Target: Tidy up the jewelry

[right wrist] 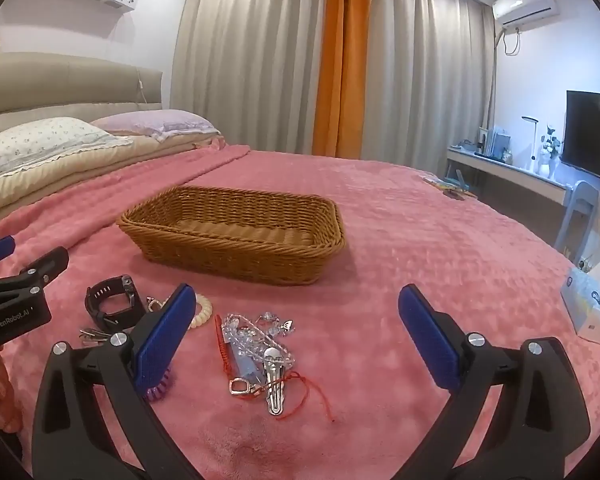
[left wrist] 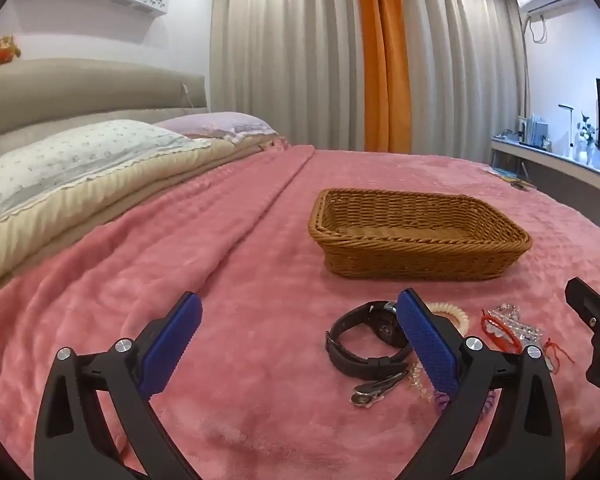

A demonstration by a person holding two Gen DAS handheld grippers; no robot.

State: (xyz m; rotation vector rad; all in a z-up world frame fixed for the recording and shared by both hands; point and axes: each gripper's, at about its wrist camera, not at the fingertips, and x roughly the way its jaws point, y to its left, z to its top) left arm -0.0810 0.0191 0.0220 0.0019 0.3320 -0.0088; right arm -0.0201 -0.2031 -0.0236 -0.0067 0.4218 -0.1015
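Pink plush blanket point(right wrist: 420, 240) is carrying your woven wicker basket point(right wrist: 236, 236); both your left claw point(left wrist: 300, 344) and right claw point(right wrist: 296, 336) are hanging spread apart, holding nothing, over the black watch point(left wrist: 368, 340), coiled hair ties point(right wrist: 202, 312) and crystal beads point(right wrist: 252, 332) lying near the basket.

Bare pink blanket point(right wrist: 440, 240) lies to the right of the wicker basket point(right wrist: 236, 236) and in front of it, up to the jewelry. The basket's top is open, nothing over it. Between the right tongs point(right wrist: 298, 304) sits the crystal-and-red-cord tangle point(right wrist: 256, 344); the black watch point(left wrist: 364, 340) and coil hair ties point(left wrist: 452, 312) crowd the left tongs point(left wrist: 300, 308) on their right side, leaving open blanket between them.
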